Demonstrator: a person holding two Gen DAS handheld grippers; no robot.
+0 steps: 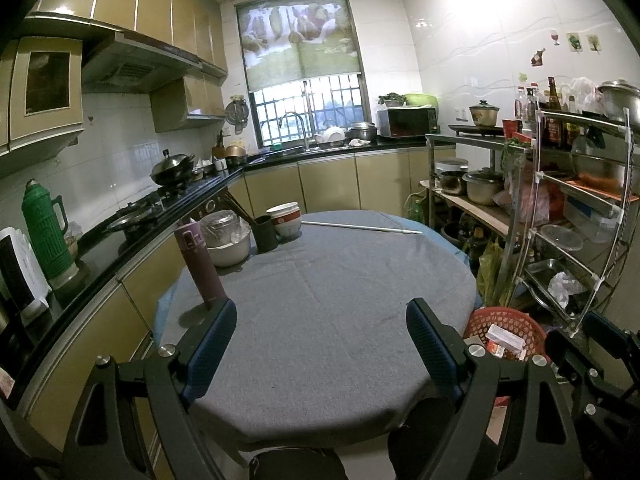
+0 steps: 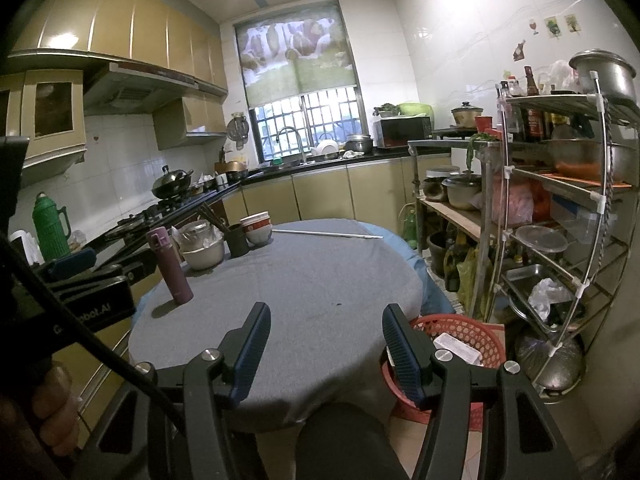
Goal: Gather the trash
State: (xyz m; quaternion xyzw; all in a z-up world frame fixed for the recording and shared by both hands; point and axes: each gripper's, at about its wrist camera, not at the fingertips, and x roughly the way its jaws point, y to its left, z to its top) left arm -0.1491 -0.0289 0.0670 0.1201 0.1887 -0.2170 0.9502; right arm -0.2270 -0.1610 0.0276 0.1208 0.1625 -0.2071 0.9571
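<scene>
A red mesh basket [image 1: 516,318] [image 2: 472,334] stands on the floor right of the round table and holds cartons and wrappers [image 1: 505,338] [image 2: 458,349]. My left gripper [image 1: 322,312] is open and empty above the near part of the grey tablecloth [image 1: 340,300]. My right gripper [image 2: 326,316] is open and empty above the table's near edge, with its right finger in front of the basket. The left gripper's body also shows at the left of the right wrist view [image 2: 92,280].
On the table's far left stand a purple flask [image 1: 198,264] [image 2: 170,266], a covered bowl [image 1: 228,240], a black cup [image 1: 266,234], stacked bowls [image 1: 286,218] and a thin white rod [image 1: 360,227]. A metal rack [image 2: 560,216] is right; the counter [image 1: 80,256] is left.
</scene>
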